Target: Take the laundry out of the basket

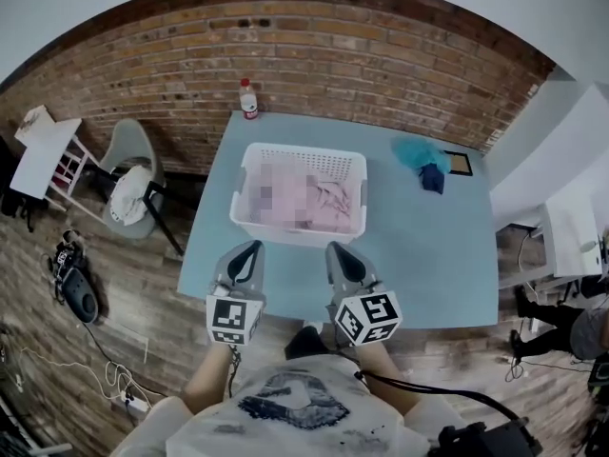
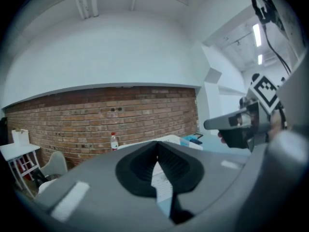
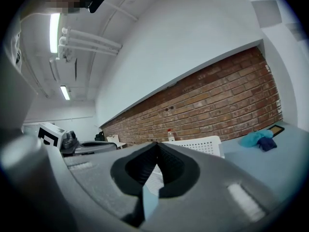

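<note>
A pale blue bench (image 1: 428,255) meets a red brick wall (image 1: 333,46) over a wooden plank floor (image 1: 114,284); the white perforated plastic basket (image 1: 303,152) sits mid-bench, long axis running left to right; its pink laundry (image 1: 328,203) is partly blurred; the left hand-held gripper (image 1: 249,248) and right hand-held gripper (image 1: 339,249) are clenched on nothing, near the basket's front wall.

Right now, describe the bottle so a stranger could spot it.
Start at the light blue table before the brick wall. The bottle stands at its far left corner, beyond the white basket; it is the only upright thing, with a red cap.
</note>
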### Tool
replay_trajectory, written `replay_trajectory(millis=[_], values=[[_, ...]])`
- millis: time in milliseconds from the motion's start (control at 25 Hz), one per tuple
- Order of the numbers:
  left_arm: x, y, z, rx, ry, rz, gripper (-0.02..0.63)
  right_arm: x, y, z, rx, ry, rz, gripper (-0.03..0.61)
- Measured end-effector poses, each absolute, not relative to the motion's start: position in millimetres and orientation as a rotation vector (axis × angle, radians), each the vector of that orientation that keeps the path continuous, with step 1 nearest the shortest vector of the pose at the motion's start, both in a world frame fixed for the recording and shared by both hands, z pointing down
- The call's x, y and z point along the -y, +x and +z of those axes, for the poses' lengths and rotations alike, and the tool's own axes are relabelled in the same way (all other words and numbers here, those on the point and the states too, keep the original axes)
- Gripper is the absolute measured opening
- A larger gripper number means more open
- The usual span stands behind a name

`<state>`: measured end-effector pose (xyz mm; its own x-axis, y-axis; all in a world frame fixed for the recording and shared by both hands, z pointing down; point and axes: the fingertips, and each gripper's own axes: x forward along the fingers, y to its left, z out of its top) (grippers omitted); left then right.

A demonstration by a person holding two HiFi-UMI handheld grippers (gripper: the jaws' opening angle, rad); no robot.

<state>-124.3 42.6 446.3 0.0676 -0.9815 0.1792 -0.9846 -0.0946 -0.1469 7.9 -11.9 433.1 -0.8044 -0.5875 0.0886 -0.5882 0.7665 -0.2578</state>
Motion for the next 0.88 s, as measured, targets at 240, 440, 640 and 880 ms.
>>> replay_trajectory(millis=[240,440,640,880], values=[[33.5,-121.9,440.5,2.097,2.308,0.42,-0.009,81.8,9.1,435.9,2.953,0.968,0.46,-0.003],[67.8,-126.4,450.0,2.089,2.281,0.443,-0.009,117.1,2.4,443.3,2.949,0.935,0.477,-0.003],[83.7,-133.3,453.1,2.075,2.279,0.468,-0.009,133.2,-0.9,450.4,2.94,0.941,0.509,-0.003],[96.3,-144.8,460.3,2.045,2.289,0.461,-0.009,140.6,-6.2,457.3,2.914,0.971,0.511,-0.003]])
